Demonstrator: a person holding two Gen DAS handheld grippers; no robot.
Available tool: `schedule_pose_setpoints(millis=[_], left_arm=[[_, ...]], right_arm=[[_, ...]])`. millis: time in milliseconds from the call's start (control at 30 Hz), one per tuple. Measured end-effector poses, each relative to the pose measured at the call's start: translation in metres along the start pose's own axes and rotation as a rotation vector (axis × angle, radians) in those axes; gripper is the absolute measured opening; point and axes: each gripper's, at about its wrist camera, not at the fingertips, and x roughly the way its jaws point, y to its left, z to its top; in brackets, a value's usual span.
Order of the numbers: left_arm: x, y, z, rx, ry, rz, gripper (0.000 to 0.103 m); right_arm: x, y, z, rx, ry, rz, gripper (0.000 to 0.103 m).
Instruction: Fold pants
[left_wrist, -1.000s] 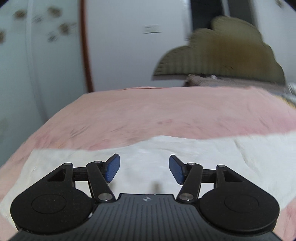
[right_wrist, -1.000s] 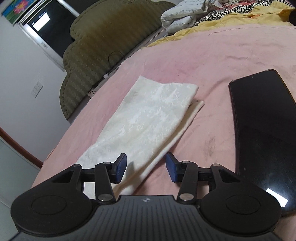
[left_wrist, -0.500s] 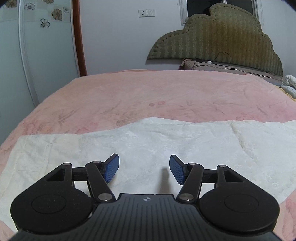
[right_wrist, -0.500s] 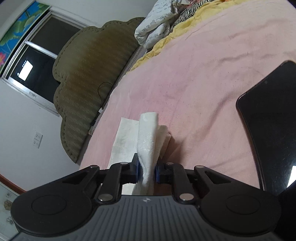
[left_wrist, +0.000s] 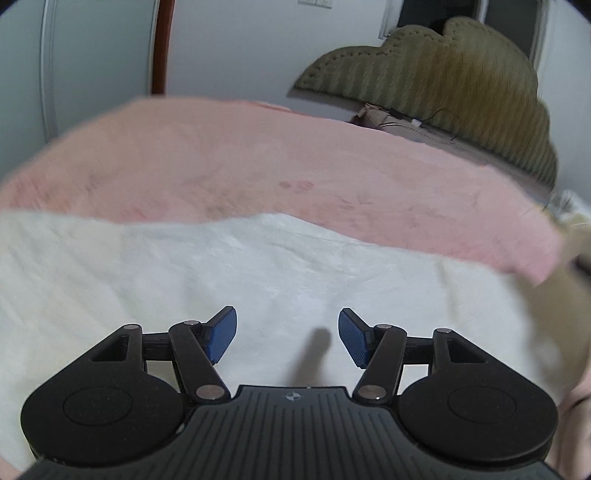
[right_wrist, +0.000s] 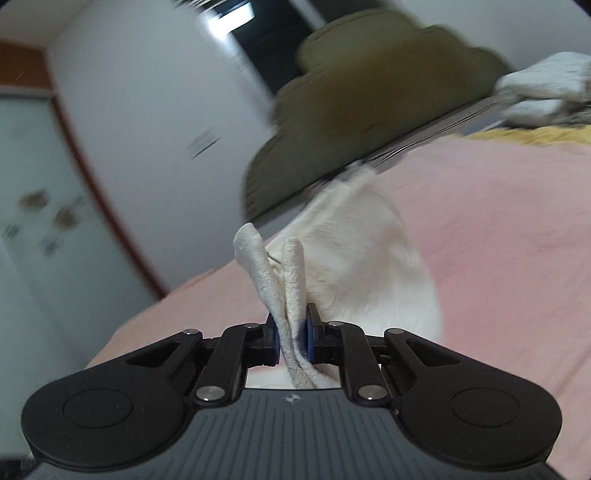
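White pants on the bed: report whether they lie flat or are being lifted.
Partly lifted. The right gripper is shut on a bunched end of the white pants; the rest trails down onto the pink bedsheet.

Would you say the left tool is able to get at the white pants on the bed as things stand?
Probably yes. The left tool is open, with the white pants spread flat on the pink bedspread right beneath its fingers, and nothing lies between them. The right tool is shut on the pants' other end.
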Motion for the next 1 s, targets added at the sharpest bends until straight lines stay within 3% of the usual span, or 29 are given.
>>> schedule_pose_setpoints(millis=[133, 267, 333, 433, 567, 633, 700, 767, 800, 1000], left_arm=[[0.014, 0.000, 0.014, -0.175, 0.069, -0.259, 0.070], [0.049, -0.015, 0.020, -0.330, 0.196, -0.505, 0.080], [0.072, -0.027, 0.018, -0.408, 0.277, -0.594, 0.083], [0.103, -0.040, 0.015, -0.512, 0.379, -0.671, 0.083], [0.120, -0.045, 0.020, -0.546, 0.378, -0.637, 0.083], [0.122, -0.040, 0.024, -0.544, 0.346, -0.602, 0.078], [0.118, -0.033, 0.029, -0.516, 0.310, -0.584, 0.055], [0.109, -0.027, 0.035, -0.449, 0.286, -0.538, 0.022], [0.104, -0.023, 0.038, -0.413, 0.265, -0.514, 0.015], [0.064, -0.012, 0.041, -0.194, 0.129, -0.327, 0.009]], right_arm=[[0.017, 0.018, -0.026, -0.004, 0.106, 0.066, 0.012], [0.014, 0.030, -0.035, -0.042, 0.130, 0.071, 0.012], [0.010, 0.038, -0.036, -0.076, 0.138, 0.081, 0.013], [0.000, 0.054, -0.045, -0.164, 0.144, 0.095, 0.013], [-0.009, 0.077, -0.056, -0.276, 0.172, 0.159, 0.013], [-0.010, 0.090, -0.062, -0.326, 0.194, 0.201, 0.013], [-0.009, 0.103, -0.071, -0.381, 0.211, 0.230, 0.013], [-0.007, 0.115, -0.081, -0.435, 0.221, 0.232, 0.013], [-0.005, 0.120, -0.085, -0.448, 0.231, 0.241, 0.013], [0.013, 0.149, -0.102, -0.489, 0.279, 0.317, 0.013]])
